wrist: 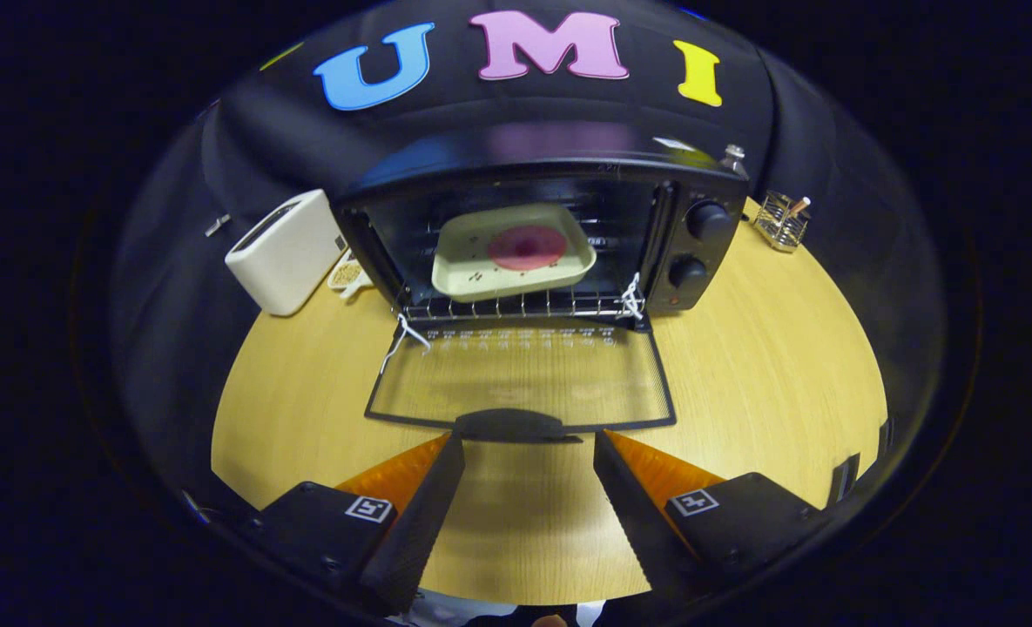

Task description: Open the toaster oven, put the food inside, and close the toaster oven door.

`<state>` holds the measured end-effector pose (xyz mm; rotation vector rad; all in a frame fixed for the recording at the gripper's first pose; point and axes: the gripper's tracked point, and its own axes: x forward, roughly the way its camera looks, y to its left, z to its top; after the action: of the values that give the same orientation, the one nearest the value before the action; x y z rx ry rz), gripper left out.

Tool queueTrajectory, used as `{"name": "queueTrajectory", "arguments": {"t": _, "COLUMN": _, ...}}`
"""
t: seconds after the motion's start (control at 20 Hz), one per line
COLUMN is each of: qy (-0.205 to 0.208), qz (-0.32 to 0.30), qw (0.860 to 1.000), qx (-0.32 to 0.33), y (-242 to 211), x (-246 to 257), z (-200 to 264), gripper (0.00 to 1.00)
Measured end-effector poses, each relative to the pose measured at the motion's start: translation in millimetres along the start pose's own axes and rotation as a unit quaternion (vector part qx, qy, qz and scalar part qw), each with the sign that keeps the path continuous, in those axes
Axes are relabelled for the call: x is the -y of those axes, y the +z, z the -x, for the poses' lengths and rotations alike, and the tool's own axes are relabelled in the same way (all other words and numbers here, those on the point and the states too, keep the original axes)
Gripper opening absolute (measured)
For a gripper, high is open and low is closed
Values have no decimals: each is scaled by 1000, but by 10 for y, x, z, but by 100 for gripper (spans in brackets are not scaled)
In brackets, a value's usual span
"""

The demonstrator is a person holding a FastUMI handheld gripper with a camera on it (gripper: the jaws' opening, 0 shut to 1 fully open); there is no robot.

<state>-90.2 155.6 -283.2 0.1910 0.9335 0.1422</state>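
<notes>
Inside the toaster oven [533, 235] the food tray [513, 251] sits; the empty gripper [529, 448], spread wide, must next lift the lowered door [520, 379].

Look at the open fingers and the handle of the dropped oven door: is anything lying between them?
Nothing visible does. The gripper is open, its fingers apart just short of the door handle. Bare table lies between them. The tray with the food sits inside the toaster oven.
</notes>
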Motion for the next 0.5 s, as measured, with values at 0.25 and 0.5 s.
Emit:
{"name": "queueTrajectory", "arguments": {"t": 0.25, "qy": -12, "qz": 12, "qw": 999, "qx": -45, "y": -185, "x": -23, "z": -280, "gripper": 99}}
{"name": "queueTrajectory", "arguments": {"t": 0.5, "qy": -29, "qz": 11, "qw": 997, "qx": -64, "y": -224, "x": 3, "z": -519, "gripper": 99}}
